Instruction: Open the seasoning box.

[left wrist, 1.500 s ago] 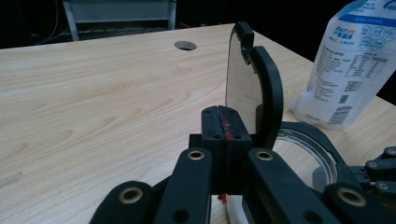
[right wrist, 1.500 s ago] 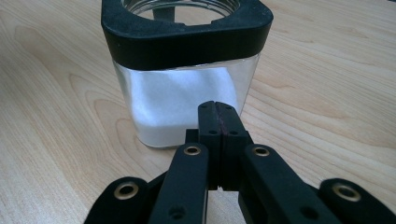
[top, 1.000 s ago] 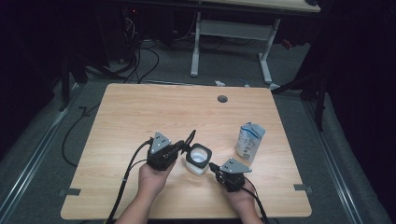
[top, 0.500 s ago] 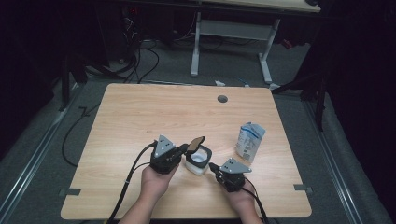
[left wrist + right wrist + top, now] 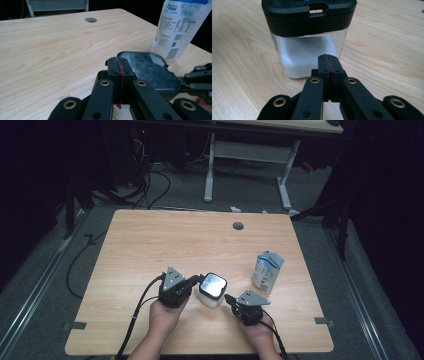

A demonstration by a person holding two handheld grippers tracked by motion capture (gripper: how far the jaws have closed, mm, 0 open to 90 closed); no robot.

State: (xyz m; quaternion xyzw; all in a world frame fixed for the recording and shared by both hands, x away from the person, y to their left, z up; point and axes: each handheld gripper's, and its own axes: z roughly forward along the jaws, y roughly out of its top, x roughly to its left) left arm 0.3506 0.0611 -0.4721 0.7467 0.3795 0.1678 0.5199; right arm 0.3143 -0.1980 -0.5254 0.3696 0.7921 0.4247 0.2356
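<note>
Both tongs are fully closed with nothing between their jaws: the left tongs (image 5: 196,281) have their shut tips at the near-left edge of the black lid (image 5: 150,71), and the right tongs (image 5: 229,298) point at the clear wall of the square container (image 5: 212,290), tips just short of it or barely touching; I cannot tell which. The container stands upright near the front middle of the bench (image 5: 150,240), between the two hands, with white powder showing through its wall in the right gripper view. A white-and-blue pouch (image 5: 266,271) stands apart to the right. The risk, as I judge it, is that closed tips pushing from opposite sides slide or tip the light container rather than work the lid, spilling powder, or nudge it into the pouch. Compared with a second ago, the lid now lies flat and shut on the container, where half a second ago it stood raised at the left tongs.
</note>
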